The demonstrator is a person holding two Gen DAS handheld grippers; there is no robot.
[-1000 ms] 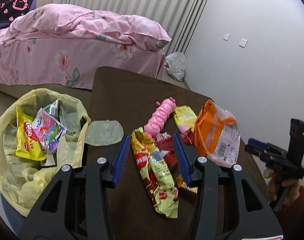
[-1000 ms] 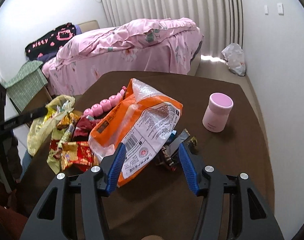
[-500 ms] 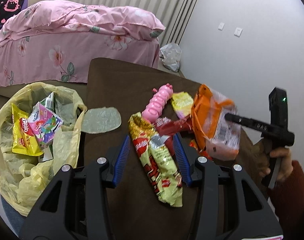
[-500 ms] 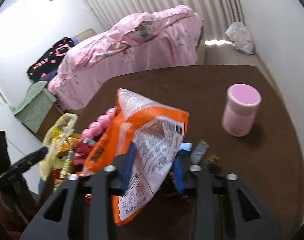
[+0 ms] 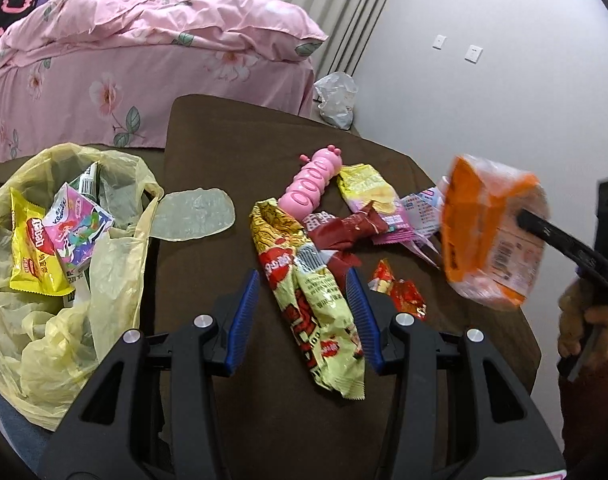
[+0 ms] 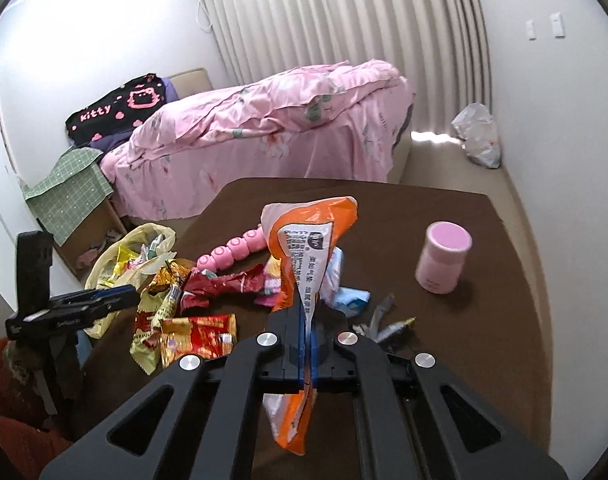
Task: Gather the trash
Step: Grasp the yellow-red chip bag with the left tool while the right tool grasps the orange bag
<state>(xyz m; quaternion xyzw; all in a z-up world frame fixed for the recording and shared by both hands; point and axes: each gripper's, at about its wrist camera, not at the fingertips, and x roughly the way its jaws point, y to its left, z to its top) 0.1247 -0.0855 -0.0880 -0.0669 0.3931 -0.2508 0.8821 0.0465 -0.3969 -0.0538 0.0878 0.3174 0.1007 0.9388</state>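
With the orange bag (image 6: 308, 248) pinched flat between its blue pads, the right gripper (image 6: 306, 344) holds it clear above the brown table (image 6: 484, 344).
Left gripper (image 5: 306, 316): jaws spread wide, nothing held, fingers either side of a long yellow-red wrapper (image 5: 316, 316) lying on the table. Other wrappers sit just beyond: dark red one (image 5: 346, 230), small red one (image 5: 400, 292), yellow packet (image 5: 366, 188). Pink caterpillar toy (image 5: 312, 186) lies among them. Yellow trash bag (image 5: 35, 344) hangs open at the table's left edge, packets inside. Pink cup (image 6: 442, 258) stands upright, well apart from the pile.
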